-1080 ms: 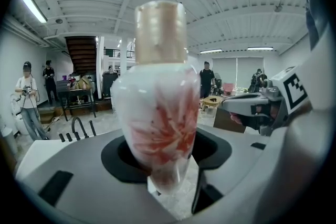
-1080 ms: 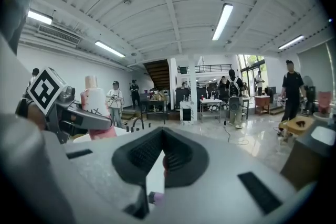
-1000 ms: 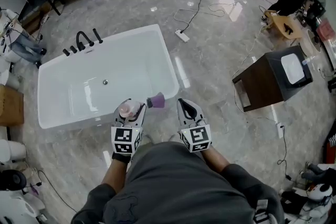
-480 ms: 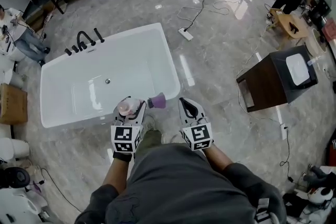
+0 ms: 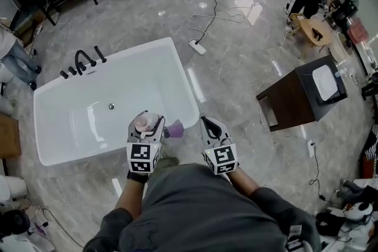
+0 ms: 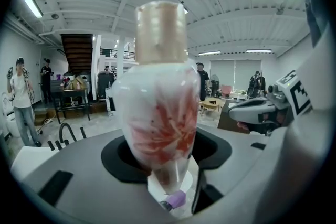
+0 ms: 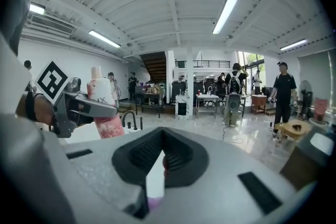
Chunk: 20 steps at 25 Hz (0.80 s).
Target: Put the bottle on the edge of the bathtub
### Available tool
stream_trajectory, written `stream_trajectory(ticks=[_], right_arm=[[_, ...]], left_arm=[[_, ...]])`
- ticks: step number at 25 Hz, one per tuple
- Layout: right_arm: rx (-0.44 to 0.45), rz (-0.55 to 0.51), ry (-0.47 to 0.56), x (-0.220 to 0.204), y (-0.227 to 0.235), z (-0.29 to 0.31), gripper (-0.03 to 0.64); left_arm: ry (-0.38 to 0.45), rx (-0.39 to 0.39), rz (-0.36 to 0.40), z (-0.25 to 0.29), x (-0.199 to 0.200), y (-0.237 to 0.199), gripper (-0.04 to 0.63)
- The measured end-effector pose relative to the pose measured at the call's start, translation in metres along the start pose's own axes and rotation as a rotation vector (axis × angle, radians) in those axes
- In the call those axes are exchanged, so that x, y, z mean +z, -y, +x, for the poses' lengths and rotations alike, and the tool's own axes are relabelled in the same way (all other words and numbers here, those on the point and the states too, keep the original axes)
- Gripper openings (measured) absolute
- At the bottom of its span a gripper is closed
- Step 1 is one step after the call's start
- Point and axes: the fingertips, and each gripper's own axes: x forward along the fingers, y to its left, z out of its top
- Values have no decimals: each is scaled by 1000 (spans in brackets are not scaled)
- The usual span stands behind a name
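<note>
Left gripper (image 5: pixel 146 122): fingers spread wide, clamped round the bottle (image 6: pixel 157 113), long axis upright, cap up; bathtub rim (image 5: pixel 94 145) lies just ahead of and below them (right gripper (image 5: pixel 211 122) pinched together, empty).

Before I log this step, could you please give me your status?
Left gripper shut on bottle, upright. Right gripper shut, empty. Purple object on bathtub rim ahead.
</note>
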Motion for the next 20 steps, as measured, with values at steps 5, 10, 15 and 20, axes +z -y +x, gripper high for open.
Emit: stream_trajectory(ticks=[5,10,15,20], right_arm=[[-34,-16,-8,18,-4,50,2],[-72,-5,-11,30,-3,89,2],[-71,-1,-19,31,11,123,2],[-26,5,-39,17,36,168,2]], left_arm=[[-10,-43,3,36,5,-44,233],[-22,-77,21,68,14,-78,233],[-33,-82,26,115,19,-101,233],[-33,-68,21,178,16,-118,233]])
